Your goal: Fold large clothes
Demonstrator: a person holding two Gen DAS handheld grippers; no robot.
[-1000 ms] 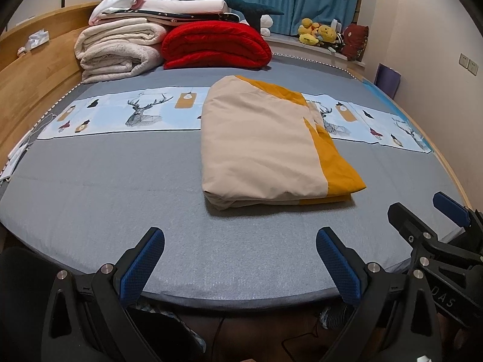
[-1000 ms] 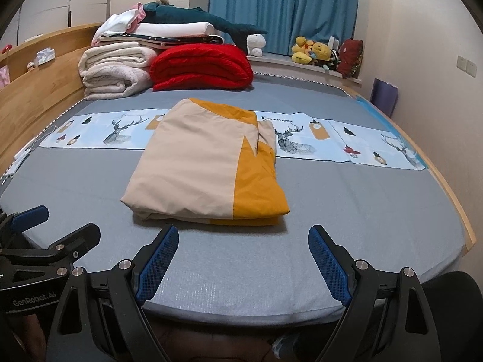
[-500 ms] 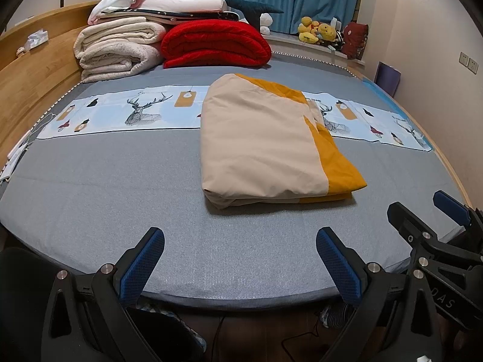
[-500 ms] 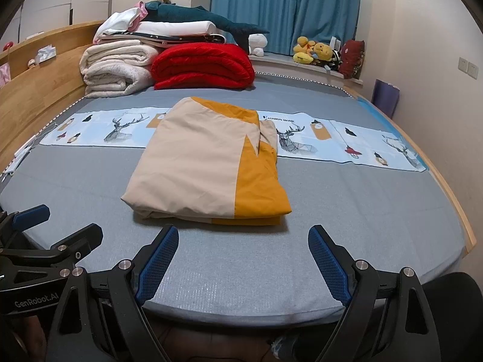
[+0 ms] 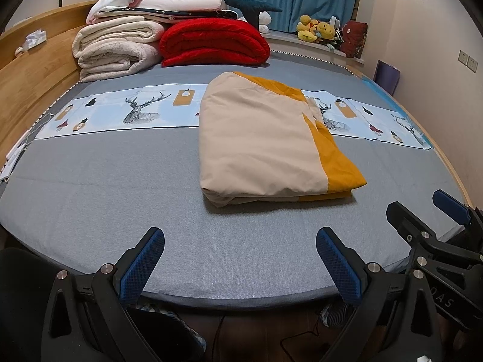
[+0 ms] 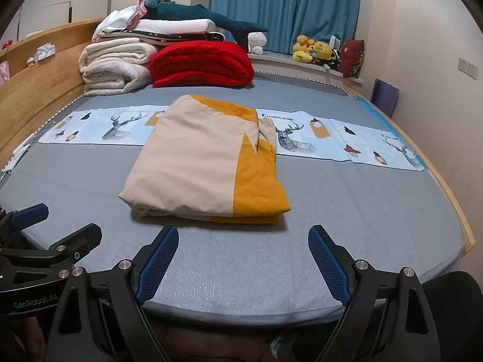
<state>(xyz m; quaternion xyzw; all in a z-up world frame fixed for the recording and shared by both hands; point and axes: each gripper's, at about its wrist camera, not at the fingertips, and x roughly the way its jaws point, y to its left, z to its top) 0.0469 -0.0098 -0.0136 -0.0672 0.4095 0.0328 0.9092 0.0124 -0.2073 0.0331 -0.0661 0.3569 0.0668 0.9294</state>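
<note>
A beige and mustard-yellow garment lies folded into a flat rectangle in the middle of the grey bed. My left gripper hangs open over the bed's near edge, short of the garment and to its left, with nothing between its blue pads. My right gripper is open too, just in front of the garment's near edge, holding nothing. Each gripper shows at the side of the other's view: the right gripper at right, the left gripper at left.
A deer-print cloth strip runs across the bed under the garment. Folded white blankets and a red quilt are stacked at the far end. A wooden headboard borders the left; stuffed toys sit on the sill.
</note>
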